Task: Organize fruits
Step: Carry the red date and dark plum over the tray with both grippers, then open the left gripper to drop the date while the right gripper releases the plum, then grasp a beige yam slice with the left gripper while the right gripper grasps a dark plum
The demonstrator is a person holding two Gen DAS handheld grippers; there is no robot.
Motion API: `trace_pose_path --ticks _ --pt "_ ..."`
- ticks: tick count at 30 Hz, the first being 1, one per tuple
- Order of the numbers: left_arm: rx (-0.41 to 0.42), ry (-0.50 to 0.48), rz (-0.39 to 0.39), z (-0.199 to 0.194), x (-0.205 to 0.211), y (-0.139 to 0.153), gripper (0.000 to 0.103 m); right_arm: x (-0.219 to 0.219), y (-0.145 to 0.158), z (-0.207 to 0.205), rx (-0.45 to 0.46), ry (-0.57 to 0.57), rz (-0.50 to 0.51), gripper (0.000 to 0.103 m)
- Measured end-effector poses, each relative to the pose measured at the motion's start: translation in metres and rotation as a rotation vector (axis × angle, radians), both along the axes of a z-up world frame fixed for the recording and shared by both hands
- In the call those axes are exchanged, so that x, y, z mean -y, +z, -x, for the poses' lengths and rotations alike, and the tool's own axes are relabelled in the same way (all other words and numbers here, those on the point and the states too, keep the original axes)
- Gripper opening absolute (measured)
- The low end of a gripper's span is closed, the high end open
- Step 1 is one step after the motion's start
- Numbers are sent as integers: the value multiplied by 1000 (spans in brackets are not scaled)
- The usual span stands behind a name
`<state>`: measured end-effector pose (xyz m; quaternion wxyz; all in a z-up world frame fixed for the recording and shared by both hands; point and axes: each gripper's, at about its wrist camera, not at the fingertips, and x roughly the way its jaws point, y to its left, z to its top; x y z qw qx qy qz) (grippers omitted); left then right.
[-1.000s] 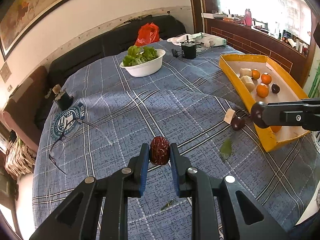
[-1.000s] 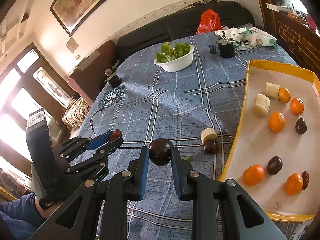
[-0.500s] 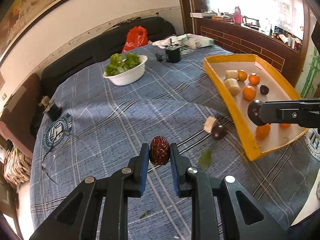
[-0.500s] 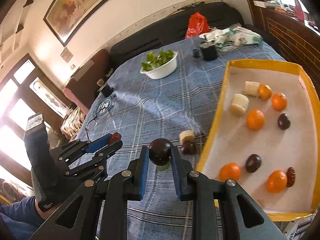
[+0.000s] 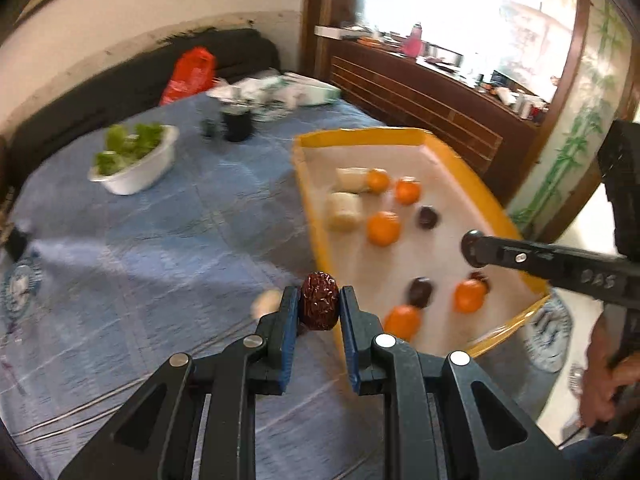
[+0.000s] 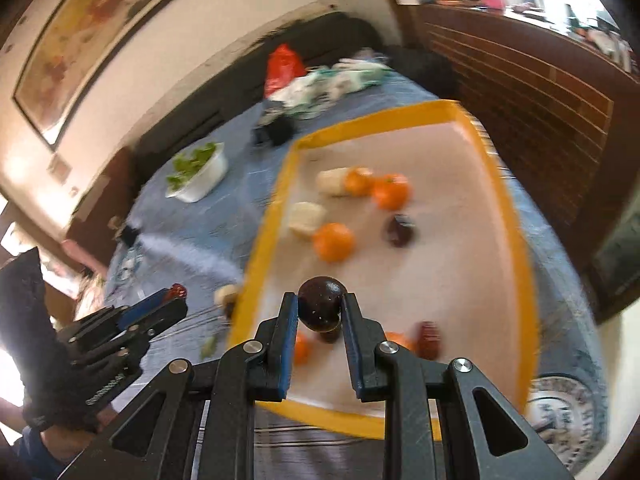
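A: What does the left hand-held gripper (image 5: 319, 307) carry?

B: A wrinkled red date (image 5: 319, 301), clamped between its blue pads at the very tips. The yellow tray (image 5: 472, 168) lies just ahead and to the right of it, on the blue checked worktop (image 5: 160, 240).

A: And the right hand-held gripper (image 6: 320, 309)?

B: Its jaws are pressed on a smooth dark plum (image 6: 321, 308). It hangs over the near part of the tray, with oranges (image 6: 334, 241) and another dark fruit (image 6: 399, 231) on the tray floor beyond its tips.

A: Anything left on the cloth?

B: A pale chunk (image 5: 267, 303) sits just left of the left gripper's tips. A white bowl of greens (image 5: 134, 160) stands well beyond, to the left.
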<state>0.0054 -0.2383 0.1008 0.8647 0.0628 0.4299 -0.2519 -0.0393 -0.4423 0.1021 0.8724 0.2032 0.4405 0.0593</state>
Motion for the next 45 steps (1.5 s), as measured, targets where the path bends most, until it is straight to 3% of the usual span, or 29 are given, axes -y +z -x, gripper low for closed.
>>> trace_pose_path --ticks 10,26,29,32,38,42,45 --pt "-103 -77 17 -21 67 -32 20 45 -15 -2 -50 -40 44 24" --pt "-138 -51 -40 -38 85 -56 20 53 -38 -22 -100 -18 73 27" --pt "-123 -47 -43 -37 84 -55 47 50 -37 -23 -102 -15 84 29" --pt "-113 -52 -28 -36 83 -51 48 48 -32 -21 -89 -22 102 33" --pt "-55 -35 27 -27 59 -26 48 43 -7 -14 -24 -47 131 33" --pt "-48 48 95 -34 10 -13 48 30 7 -11 10 -22 141 36" --pt "-81 102 102 -45 -32 -21 48 16 13 -6 31 6 150 40"
